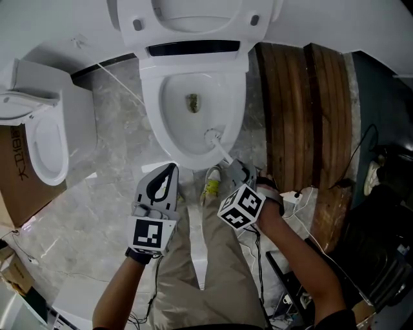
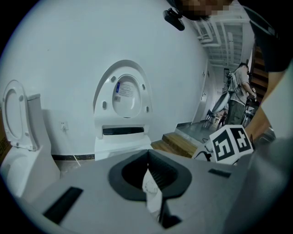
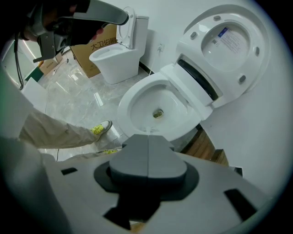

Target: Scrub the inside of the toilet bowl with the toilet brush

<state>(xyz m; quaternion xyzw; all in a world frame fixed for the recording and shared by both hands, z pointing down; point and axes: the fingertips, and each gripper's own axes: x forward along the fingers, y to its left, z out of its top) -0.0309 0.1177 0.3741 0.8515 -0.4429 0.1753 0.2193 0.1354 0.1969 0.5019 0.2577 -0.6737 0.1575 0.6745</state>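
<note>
Where the handle ends, right gripper (image 1: 233, 169): clamped on the toilet brush (image 1: 218, 145). Its own view shows both pads pressed together with only a seam between them, the handle hidden beneath.

Hazards, as judged: the brush head sits close to the front rim of the toilet bowl (image 1: 169, 129), so a short back-stroke could ride over the rim and flick water onto the shoe (image 1: 211, 182) just before it. The grip is at the handle's far end, so hard pressure on the wall could twist or slip the handle in the jaws.

Toilet brush: white. Head inside the bowl, against the near-right inner wall, just within the front rim. Whether the bristles press the porcelain cannot be told. Long axis runs from the gripper, outside the bowl's near-right edge, slanting up and left in the head view. The head points into the bowl, toward the drain and downward.

Drain (image 1: 191, 102): middle of the bowl, brownish mark, well apart from the brush head.

Left gripper (image 1: 169, 174): outside the bowl, before the left of its front rim. Jaws parted, nothing between them.

Lid (image 1: 193, 13): raised, behind the bowl.

Wooden step (image 1: 310, 109): right of the bowl.

Second toilet (image 1: 39, 138): left of the bowl.
</note>
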